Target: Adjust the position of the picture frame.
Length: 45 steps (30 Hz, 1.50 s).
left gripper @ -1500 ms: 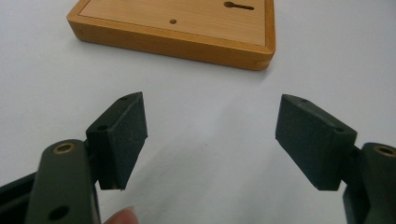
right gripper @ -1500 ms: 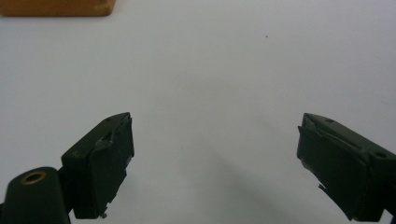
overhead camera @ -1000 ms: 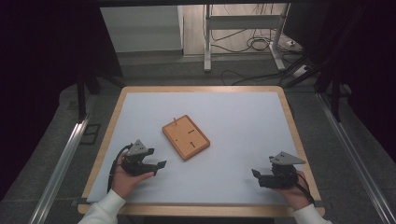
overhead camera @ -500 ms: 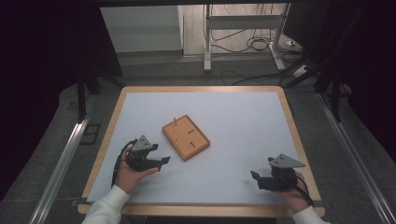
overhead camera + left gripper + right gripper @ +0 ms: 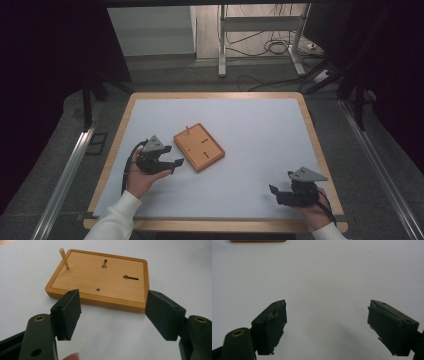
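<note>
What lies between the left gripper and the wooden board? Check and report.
Nothing visible: the left gripper faces the wooden board with open jaws, with bare white table between them.

**A lit table in a dim room**

A wood-framed table with a pale grey top (image 5: 260, 125) stands on grey carpeted floor (image 5: 160, 75). Beyond it rise a white metal stand (image 5: 260, 30) and tangled black cables (image 5: 272, 47). Dark curtains (image 5: 45, 75) flank both sides; silver metal rails (image 5: 65, 175) run alongside.
</note>
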Available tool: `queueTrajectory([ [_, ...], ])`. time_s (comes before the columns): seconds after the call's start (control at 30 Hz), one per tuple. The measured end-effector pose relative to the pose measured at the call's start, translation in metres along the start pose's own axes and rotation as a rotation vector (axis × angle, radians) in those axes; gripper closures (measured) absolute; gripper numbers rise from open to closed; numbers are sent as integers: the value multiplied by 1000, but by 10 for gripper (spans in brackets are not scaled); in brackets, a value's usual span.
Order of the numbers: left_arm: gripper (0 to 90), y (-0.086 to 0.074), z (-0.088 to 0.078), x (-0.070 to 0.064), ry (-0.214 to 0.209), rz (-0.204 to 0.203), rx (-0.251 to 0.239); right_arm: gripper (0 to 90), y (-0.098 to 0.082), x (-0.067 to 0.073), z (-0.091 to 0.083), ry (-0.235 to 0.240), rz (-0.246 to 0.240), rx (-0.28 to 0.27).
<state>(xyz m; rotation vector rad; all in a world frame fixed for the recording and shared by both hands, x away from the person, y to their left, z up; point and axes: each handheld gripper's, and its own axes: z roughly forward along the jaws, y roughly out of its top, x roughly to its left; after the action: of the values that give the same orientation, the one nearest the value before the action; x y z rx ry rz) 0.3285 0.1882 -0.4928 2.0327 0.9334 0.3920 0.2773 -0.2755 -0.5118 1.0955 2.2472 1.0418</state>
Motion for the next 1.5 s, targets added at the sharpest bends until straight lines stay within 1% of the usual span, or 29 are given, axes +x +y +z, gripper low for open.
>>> queueTrajectory([
  [0.1, 287, 5, 8, 4, 0, 6, 20, 161, 1, 2, 1, 1, -3, -1],
  [0.2, 287, 11, 13, 8, -4, 8, 27, 161, 1, 3, 0, 0, -6, -3],
  [0.37, 286, 20, 18, 14, 8, 7, 27, 161, 0, 3, 0, 0, -6, 1],
  [0.57, 285, 27, 24, 20, 28, 14, 43, 161, 0, 3, 0, 2, -13, 3],
  [0.63, 285, 28, 27, 23, 29, 12, 38, 161, 0, 2, 1, 3, -14, 6],
  [0.7, 281, 29, 30, 26, 22, 10, 35, 161, 0, 2, 1, 3, -16, 8],
  [0.83, 275, 31, 36, 30, 30, 14, 48, 164, -1, 2, 2, -3, -22, 7],
  [0.97, 275, 38, 43, 36, 44, 13, 56, 164, -1, 3, 2, -1, -27, 11],
  [1.17, 277, 47, 52, 41, 58, 15, 70, 163, -1, 2, 3, -2, -27, 16],
  [1.3, 277, 51, 61, 44, 58, 24, 79, 163, -2, 1, 4, -1, -28, 20],
  [1.37, 275, 52, 66, 45, 39, 33, 69, 164, -2, 2, 4, -1, -28, 23],
  [1.4, 271, 53, 69, 46, 42, 39, 68, 165, -2, 2, 5, -2, -28, 23],
  [1.5, 269, 54, 76, 51, 40, 39, 79, 166, -2, 2, 5, -4, -24, 22],
])
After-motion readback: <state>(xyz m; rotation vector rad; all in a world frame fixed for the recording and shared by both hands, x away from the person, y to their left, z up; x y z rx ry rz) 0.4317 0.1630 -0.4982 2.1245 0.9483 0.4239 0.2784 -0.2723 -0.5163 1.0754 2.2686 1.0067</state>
